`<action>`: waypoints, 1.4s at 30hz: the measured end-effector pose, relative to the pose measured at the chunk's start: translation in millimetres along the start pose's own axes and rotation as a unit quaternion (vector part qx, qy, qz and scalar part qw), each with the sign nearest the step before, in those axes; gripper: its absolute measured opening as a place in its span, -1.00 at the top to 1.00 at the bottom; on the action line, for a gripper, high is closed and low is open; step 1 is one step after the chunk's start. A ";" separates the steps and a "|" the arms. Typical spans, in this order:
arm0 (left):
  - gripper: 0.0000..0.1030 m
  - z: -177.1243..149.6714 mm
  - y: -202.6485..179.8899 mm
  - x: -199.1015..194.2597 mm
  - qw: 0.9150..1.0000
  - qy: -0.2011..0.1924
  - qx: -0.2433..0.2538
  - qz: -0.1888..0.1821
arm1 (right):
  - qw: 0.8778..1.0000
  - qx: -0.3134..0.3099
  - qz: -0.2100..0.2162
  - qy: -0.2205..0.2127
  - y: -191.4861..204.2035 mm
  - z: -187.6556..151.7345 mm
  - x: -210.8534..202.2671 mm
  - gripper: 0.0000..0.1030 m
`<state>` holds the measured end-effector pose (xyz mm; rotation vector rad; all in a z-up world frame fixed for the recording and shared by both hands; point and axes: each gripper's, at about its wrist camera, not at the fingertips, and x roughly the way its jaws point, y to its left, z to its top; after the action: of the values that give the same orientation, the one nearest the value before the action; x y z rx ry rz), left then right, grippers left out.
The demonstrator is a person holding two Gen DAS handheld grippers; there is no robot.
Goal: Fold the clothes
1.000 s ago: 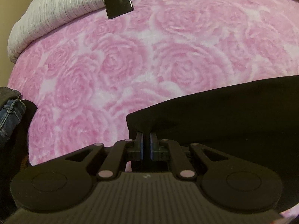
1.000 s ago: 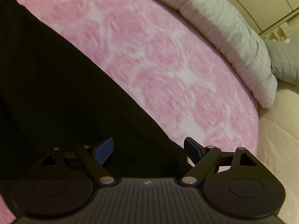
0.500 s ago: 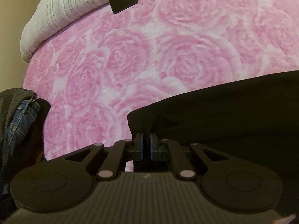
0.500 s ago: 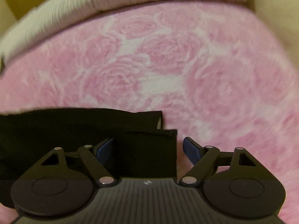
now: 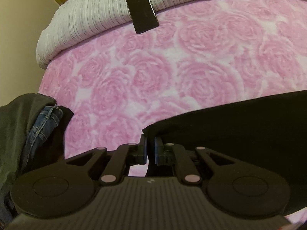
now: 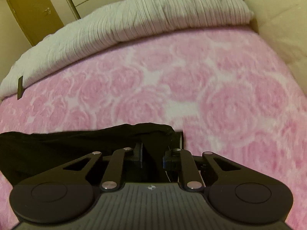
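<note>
Both the left gripper [image 5: 150, 149] and right gripper [image 6: 152, 158], its jaws just closing, pinch corners of a limp black garment [image 5: 239, 126] over the bed [image 5: 172, 72].

Home bedroom, rose-patterned pink blanket [image 6: 172, 72], ribbed duvet [image 6: 134, 19], wooden door [image 6: 28, 9]

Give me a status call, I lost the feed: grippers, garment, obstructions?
Left gripper shut on black garment corner. Right gripper just closed on its other end. Phone far off, bedspread ahead bare.
</note>
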<state>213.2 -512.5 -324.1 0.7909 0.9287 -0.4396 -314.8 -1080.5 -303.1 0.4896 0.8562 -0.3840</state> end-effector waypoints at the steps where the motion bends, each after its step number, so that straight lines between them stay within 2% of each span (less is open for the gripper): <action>1: 0.88 2.9 -3.8 7.4 1.000 0.001 0.000 0.000 | 1.000 -0.004 -0.007 0.005 -1.4 3.7 10.7 0.67; 4: 0.88 9.6 -19.1 30.3 1.000 0.005 0.002 0.006 | 0.999 -0.015 -0.037 0.036 -7.3 9.2 51.4 0.60; 7: 0.84 7.0 -30.0 48.0 1.000 0.014 0.006 0.011 | 0.995 -0.013 -0.086 0.045 -7.4 3.7 67.6 0.18; 8: 0.77 5.8 -33.0 52.0 1.000 0.016 0.008 0.012 | 0.994 -0.011 -0.103 0.043 -6.4 0.7 68.4 -0.11; 9: 0.74 3.8 -31.0 52.1 1.000 0.016 0.001 0.009 | 0.991 -0.019 -0.125 0.039 -0.7 -1.6 64.1 -0.18; 12: 0.55 -4.0 -19.4 47.1 1.000 0.014 -0.026 -0.002 | 0.980 -0.058 -0.188 0.020 25.4 -7.4 44.0 -0.20; 15: 0.38 -14.7 -1.4 34.5 0.999 -0.001 -0.053 -0.011 | 0.966 -0.114 -0.232 -0.009 66.0 -12.8 17.4 -0.24; 16: 0.34 -21.3 4.7 29.0 0.998 -0.005 -0.058 -0.017 | 0.965 -0.122 -0.232 -0.016 81.7 -14.9 9.7 -0.25; 19: 0.28 -43.3 22.6 11.6 0.997 -0.018 -0.071 -0.034 | 0.975 -0.127 -0.181 -0.028 136.6 -23.0 -2.5 -0.27; 22: 0.25 -67.4 38.7 -4.1 0.995 -0.028 -0.080 -0.055 | 0.984 -0.143 -0.102 -0.012 202.0 -39.8 3.6 -0.28; 24: 0.25 -87.1 45.0 -10.0 0.993 -0.031 -0.080 -0.078 | 0.984 -0.172 -0.048 0.005 248.9 -54.1 14.2 -0.27; 28: 0.16 -121.5 52.8 -10.1 0.988 -0.031 -0.077 -0.131 | 0.975 -0.212 0.039 0.045 326.2 -84.2 39.9 -0.27; 31: 0.16 -140.1 57.4 -0.5 0.983 -0.026 -0.075 -0.168 | 0.968 -0.229 0.054 0.093 358.6 -105.1 61.4 -0.30; 34: 0.21 -149.9 64.1 13.8 0.975 -0.021 -0.084 -0.202 | 0.963 -0.235 -0.018 0.128 380.5 -119.6 75.4 -0.28; 37: 0.57 -152.1 75.0 21.3 0.962 -0.031 -0.114 -0.245 | 0.970 -0.215 -0.038 0.105 405.6 -119.6 60.1 -0.30; 38: 0.71 -151.4 79.3 21.8 0.959 -0.034 -0.124 -0.254 | 0.969 -0.224 -0.036 0.099 417.7 -121.4 54.6 -0.35; 39: 0.73 -150.4 83.8 21.7 0.955 -0.037 -0.134 -0.261 | 0.966 -0.238 -0.031 0.094 431.0 -123.9 49.2 -0.42; 40: 0.73 -149.0 85.6 19.7 0.956 -0.037 -0.133 -0.258 | 0.963 -0.252 -0.027 0.089 444.3 -126.4 43.8 -0.46; 42: 0.71 -146.0 81.1 9.4 0.969 -0.042 -0.090 -0.224 | 0.955 -0.284 -0.021 0.080 466.9 -132.3 35.3 -0.52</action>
<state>191.9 -348.7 -350.6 0.3883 1.0520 -0.7647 -138.9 -627.2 -286.3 -0.0330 1.0850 -0.1230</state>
